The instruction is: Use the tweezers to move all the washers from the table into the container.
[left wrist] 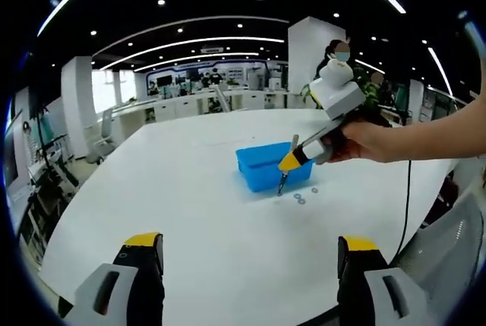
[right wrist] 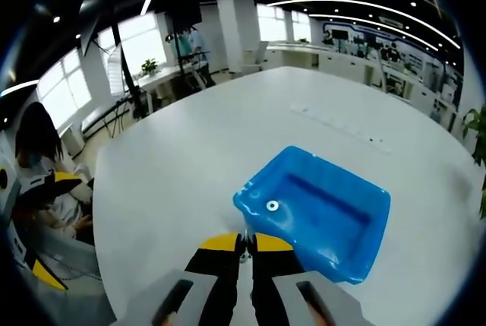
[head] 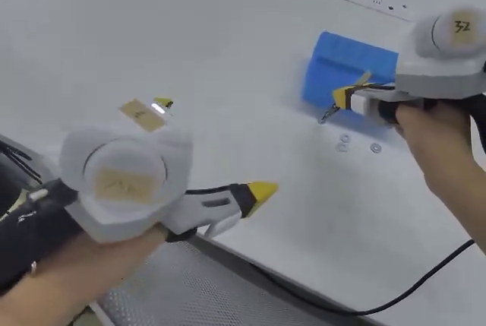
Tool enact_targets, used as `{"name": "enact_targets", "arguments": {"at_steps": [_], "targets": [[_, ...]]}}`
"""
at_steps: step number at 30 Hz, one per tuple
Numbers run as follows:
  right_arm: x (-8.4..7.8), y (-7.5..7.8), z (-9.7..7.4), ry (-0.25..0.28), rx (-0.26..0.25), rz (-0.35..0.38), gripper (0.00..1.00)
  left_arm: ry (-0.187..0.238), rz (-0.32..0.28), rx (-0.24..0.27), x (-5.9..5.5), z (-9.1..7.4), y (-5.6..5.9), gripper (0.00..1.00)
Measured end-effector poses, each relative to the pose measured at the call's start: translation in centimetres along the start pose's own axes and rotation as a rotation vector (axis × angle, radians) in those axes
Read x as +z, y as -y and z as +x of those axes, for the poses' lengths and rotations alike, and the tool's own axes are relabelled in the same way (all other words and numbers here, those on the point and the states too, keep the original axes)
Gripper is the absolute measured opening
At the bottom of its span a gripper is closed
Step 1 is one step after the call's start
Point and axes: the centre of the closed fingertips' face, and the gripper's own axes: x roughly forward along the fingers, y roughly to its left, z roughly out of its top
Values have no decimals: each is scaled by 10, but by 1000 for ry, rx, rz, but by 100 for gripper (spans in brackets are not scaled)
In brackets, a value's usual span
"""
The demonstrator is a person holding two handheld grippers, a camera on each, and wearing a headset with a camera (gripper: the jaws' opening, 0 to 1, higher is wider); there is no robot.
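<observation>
Head view: white table (head: 228, 37), blue container (head: 351, 68) at 2 o'clock, rectangular, open top up. Right gripper view, looking down into it: one washer (right wrist: 272, 206) inside, flat on the floor, close to the corner at 9 o'clock of the tub. Three loose washers (head: 344, 139) on the table at 6 o'clock of the container, just outside its near wall; two close together, third a little apart toward 3 o'clock. Right gripper (head: 339, 98) in from 3 o'clock, carried in a hand (head: 433, 144), yellow-tipped jaws pinched together on tweezers (head: 328, 113). Tweezers slanting down toward 7 o'clock, points just beside the container's near wall, near the loose washers but apart from them; contact with the table not clear. Left gripper (left wrist: 249, 242) at 8 o'clock in head view, well apart from the container, jaws spread wide over bare table. In left gripper view, container straight ahead at 12 o'clock, right gripper just beside it at 1 o'clock. Black cable (head: 395, 299) trailing across the table edge at 5 o'clock.
</observation>
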Motion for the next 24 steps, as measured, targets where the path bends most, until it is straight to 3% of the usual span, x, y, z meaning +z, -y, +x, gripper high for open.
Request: {"name": "enact_targets", "arguments": {"at_steps": [7,16,24], "targets": [[12,1,-11,27,9,-8,1,30,-38,-22,14,-8,6,99],[27,12,-23,79,-9,8,1,49,-32,-46,30,-12,13,99],[44,25,-24,127,-35,18,1,43,-48,-52,28,-8,14,99]]}}
